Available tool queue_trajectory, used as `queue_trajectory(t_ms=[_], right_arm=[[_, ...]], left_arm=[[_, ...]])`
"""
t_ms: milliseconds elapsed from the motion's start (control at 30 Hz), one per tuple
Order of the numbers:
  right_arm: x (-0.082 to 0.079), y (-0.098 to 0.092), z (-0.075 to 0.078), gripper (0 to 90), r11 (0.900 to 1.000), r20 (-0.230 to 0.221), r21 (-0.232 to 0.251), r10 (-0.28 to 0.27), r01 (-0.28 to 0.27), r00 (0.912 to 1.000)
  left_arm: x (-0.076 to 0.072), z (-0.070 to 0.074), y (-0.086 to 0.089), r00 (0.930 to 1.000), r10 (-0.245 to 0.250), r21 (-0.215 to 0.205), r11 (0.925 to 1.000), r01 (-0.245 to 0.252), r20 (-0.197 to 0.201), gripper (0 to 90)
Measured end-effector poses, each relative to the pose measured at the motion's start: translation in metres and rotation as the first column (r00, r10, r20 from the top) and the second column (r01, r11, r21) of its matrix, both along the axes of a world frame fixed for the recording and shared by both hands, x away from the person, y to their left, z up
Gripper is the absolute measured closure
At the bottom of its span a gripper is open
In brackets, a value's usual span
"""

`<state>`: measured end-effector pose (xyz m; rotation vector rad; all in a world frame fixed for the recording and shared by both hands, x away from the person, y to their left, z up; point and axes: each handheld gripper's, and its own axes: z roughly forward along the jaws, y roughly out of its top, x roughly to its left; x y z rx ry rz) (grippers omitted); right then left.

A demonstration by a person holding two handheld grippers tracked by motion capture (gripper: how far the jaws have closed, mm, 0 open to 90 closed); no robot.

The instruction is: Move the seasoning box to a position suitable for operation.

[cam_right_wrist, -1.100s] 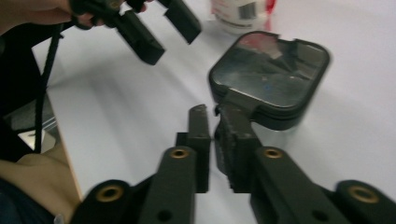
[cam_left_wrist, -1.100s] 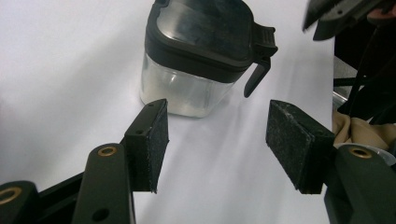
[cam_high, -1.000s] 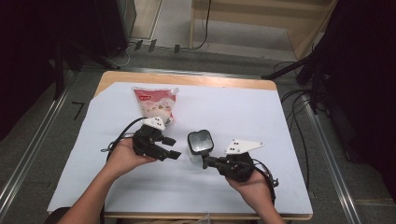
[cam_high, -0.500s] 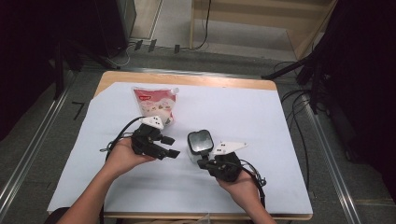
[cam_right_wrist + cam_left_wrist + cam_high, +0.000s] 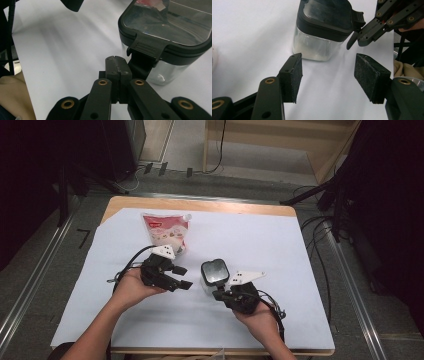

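Near the desk's (image 5: 300,270) middle stands a clear plastic canister with a black latching lid (image 5: 213,271). Right hand-held gripper (image 5: 218,294), clenched empty, sits under its latch tab; lifting gently should pop it, while the released left hand-held gripper (image 5: 182,277) steadies.

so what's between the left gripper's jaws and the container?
Nothing: in the left gripper view a bare stretch of white sheet separates the open left gripper from the clear container. The shut right gripper sits at its lid latch.
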<state>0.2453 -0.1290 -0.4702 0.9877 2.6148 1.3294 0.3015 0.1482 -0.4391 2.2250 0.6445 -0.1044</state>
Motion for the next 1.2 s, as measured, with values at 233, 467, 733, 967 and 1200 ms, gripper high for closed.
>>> queue_trajectory(t_ms=[233, 467, 733, 967, 1200], right_arm=[[0.002, -0.007, 0.000, 90.0, 1.000, -0.005, 0.002, -0.013, 0.013, 0.9999], [0.005, -0.016, 0.001, 90.0, 1.000, -0.018, 0.000, -0.024, 0.024, 0.9995], [0.012, -0.032, 0.003, 90.0, 0.998, -0.021, -0.016, -0.063, 0.063, 0.9978], [0.018, -0.044, 0.004, 90.0, 0.995, -0.026, -0.028, -0.093, 0.092, 0.9953], [0.026, -0.057, 0.004, 90.0, 0.991, -0.040, -0.031, -0.128, 0.127, 0.9909]], left_arm=[[0.000, 0.000, 0.001, 0.9999, 0.004, -0.002, 1.0000, -0.004, 0.010, 40.2], [0.001, 0.001, 0.002, 0.9998, 0.004, -0.001, 1.0000, -0.004, 0.020, 39.3], [0.002, 0.000, 0.002, 0.9990, 0.021, -0.004, 0.9998, -0.021, 0.041, 34.3], [0.006, -0.001, 0.001, 0.9994, 0.002, -0.061, 0.9981, -0.005, -0.036, 29.9], [0.005, -0.003, -0.005, 0.9995, -0.019, -0.044, 0.9989, 0.018, -0.024, 28.9]])
